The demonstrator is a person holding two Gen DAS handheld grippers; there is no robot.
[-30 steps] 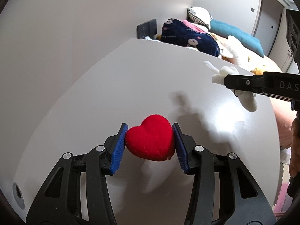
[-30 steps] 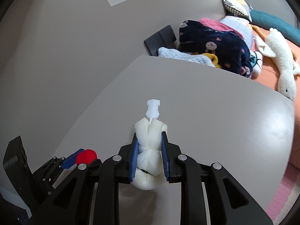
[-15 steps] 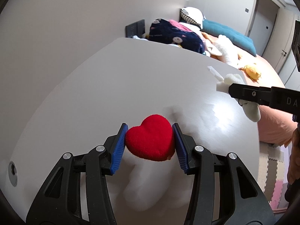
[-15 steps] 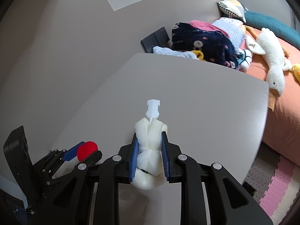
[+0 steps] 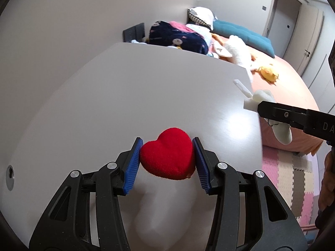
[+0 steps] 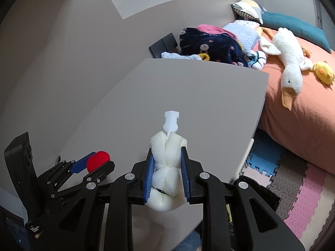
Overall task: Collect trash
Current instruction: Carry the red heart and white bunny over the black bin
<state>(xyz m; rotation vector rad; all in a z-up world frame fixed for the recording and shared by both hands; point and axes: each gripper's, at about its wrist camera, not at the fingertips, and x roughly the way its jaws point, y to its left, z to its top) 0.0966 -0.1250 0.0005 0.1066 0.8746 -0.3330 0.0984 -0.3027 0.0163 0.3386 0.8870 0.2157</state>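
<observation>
My left gripper point(image 5: 166, 146) is shut on a red plush heart point(image 5: 167, 156) and holds it above the grey table point(image 5: 146, 87). My right gripper point(image 6: 166, 155) is shut on a crumpled white foam wad point(image 6: 166, 167) with a white plastic piece point(image 6: 171, 121) sticking out of its far end. The right gripper and its foam wad point(image 5: 281, 132) show at the right of the left wrist view, beyond the table's right edge. The left gripper with the heart point(image 6: 98, 160) shows at the lower left of the right wrist view.
A bed with an orange sheet point(image 6: 303, 108) stands right of the table, with a white goose plush point(image 6: 290, 58), a yellow plush point(image 6: 324, 73), a dark blanket point(image 6: 209, 44) and pillows. Coloured foam mats point(image 6: 297, 188) cover the floor. A wall runs along the table's left.
Both grippers have lifted and pulled back with their loads; the table looks farther and more of the bed and floor mats shows. Both grips are unchanged.
</observation>
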